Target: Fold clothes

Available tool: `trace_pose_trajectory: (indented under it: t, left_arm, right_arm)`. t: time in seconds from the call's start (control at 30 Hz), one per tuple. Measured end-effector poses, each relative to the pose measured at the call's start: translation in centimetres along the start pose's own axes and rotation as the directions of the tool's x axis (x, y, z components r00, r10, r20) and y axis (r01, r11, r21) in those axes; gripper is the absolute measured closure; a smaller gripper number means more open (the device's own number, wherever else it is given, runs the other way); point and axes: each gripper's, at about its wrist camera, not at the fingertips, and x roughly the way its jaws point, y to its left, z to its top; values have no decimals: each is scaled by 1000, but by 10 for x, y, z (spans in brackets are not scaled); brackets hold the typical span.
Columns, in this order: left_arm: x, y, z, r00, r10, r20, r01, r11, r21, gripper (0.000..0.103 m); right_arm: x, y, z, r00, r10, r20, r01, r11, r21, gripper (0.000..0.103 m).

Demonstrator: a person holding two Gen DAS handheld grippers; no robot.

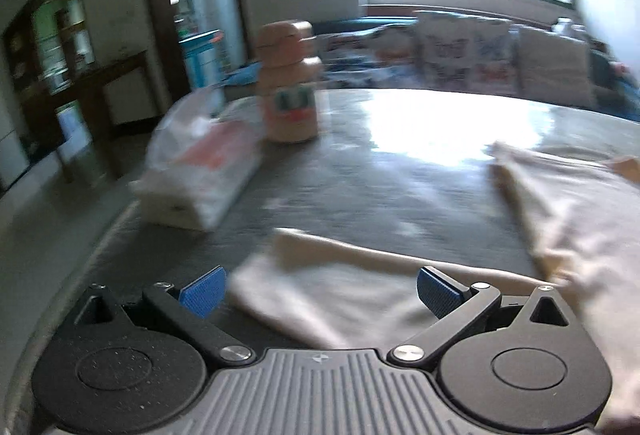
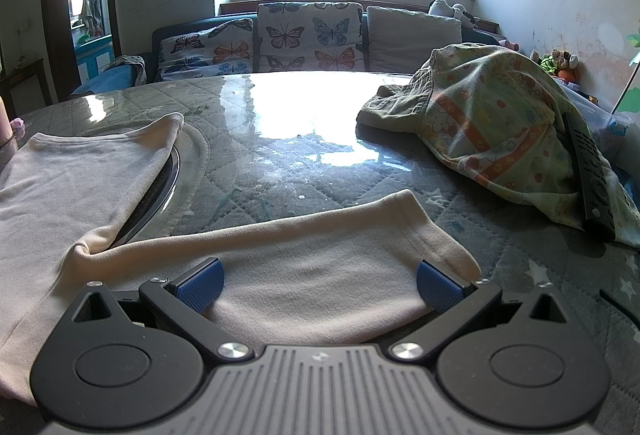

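The right gripper (image 2: 318,285) is spread wide, its blue pads (image 2: 200,285) either side of a cream sleeve (image 2: 320,267) that lies flat on the table (image 2: 304,163); neither pad pinches the cloth. The rest of the cream shirt (image 2: 76,187) spreads toward 9 and 10 o'clock. At 2 o'clock sits a heap of printed clothes (image 2: 492,115) with a dark remote (image 2: 592,179) lying on it.

The left gripper (image 1: 318,291) is also spread, holding nothing, over the other sleeve (image 1: 320,299). That view is blurred. At 11 o'clock stand a plastic-wrapped pack (image 1: 200,171) and, behind it, a peach bottle (image 1: 290,83).
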Motion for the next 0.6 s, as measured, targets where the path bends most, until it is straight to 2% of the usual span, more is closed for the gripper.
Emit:
trace_pose_trajectory:
  t: [0.13, 0.3, 0.43, 0.6]
  left_arm:
    - [-13, -38, -2, 994, -109, 10, 109, 993, 37, 0]
    - [-30, -91, -4, 971, -238, 21, 235, 966, 108, 0]
    - [-32, -126, -10, 959, -283, 4, 279, 946, 165, 0]
    - [-40, -157, -26, 947, -320, 11, 304, 911, 279, 0]
  right_arm:
    - [0, 0, 0, 1000, -1, 0, 1, 1000, -1, 0]
    - [-1, 1, 0, 1000, -2, -1, 2, 1000, -6, 0]
    - [-3, 3, 1, 1000, -10, 0, 10, 1000, -24, 0]
    - [-16, 6, 4, 1000, -4, 21, 5, 999, -42, 0]
